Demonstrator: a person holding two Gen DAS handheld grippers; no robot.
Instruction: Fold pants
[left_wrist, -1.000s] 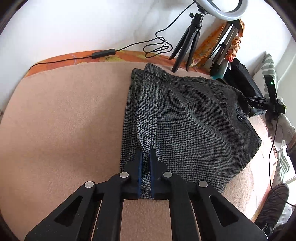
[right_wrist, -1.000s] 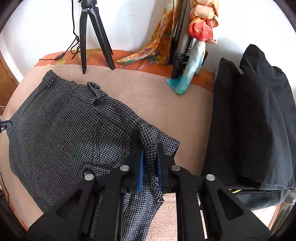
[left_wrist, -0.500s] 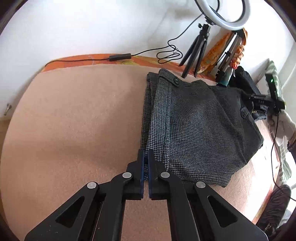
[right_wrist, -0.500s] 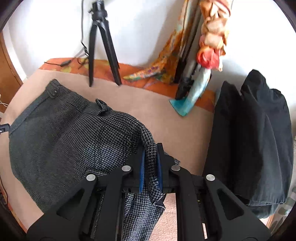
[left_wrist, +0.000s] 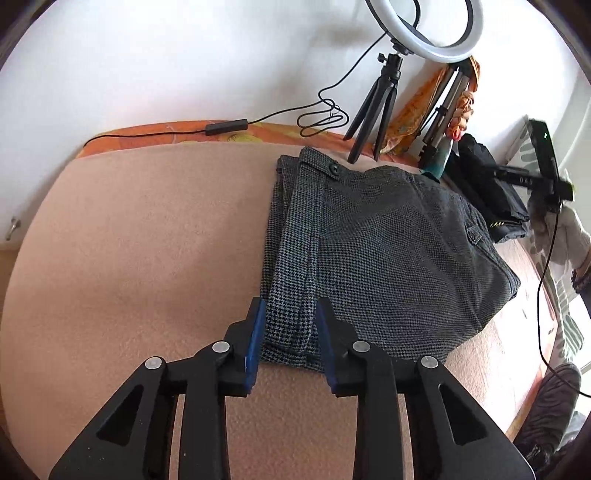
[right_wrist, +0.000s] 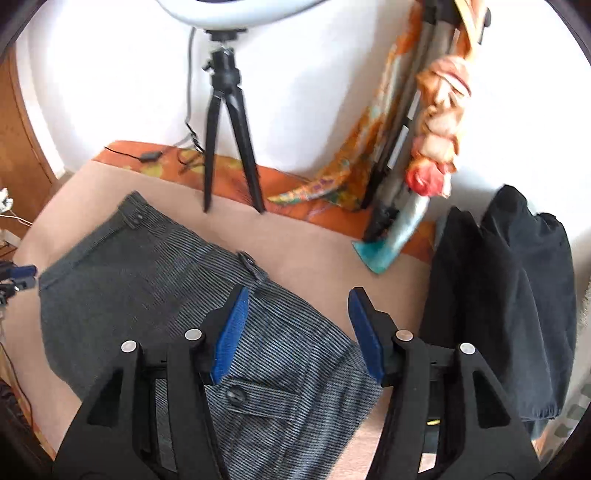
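The grey houndstooth pants (left_wrist: 376, 258) lie folded on the beige blanket (left_wrist: 147, 258). In the left wrist view my left gripper (left_wrist: 288, 314) is open, its blue-padded fingers on either side of the near left edge of the fold, not pinching it. In the right wrist view the pants (right_wrist: 155, 295) lie flat with a buttoned pocket flap near the camera. My right gripper (right_wrist: 297, 295) is wide open and empty above the right edge of the pants.
A ring light on a black tripod (left_wrist: 380, 96) stands at the back by the wall, also in the right wrist view (right_wrist: 225, 133). A pile of black clothes (right_wrist: 509, 295) lies right of the pants. Colourful scarves (right_wrist: 436, 122) hang on a stand. A cable (left_wrist: 229, 127) runs along the orange edge.
Both grippers were shut on the pants' edges and have opened, letting the cloth go. The right corner, held up before, now lies flat. Both grippers pulled back and up a little.
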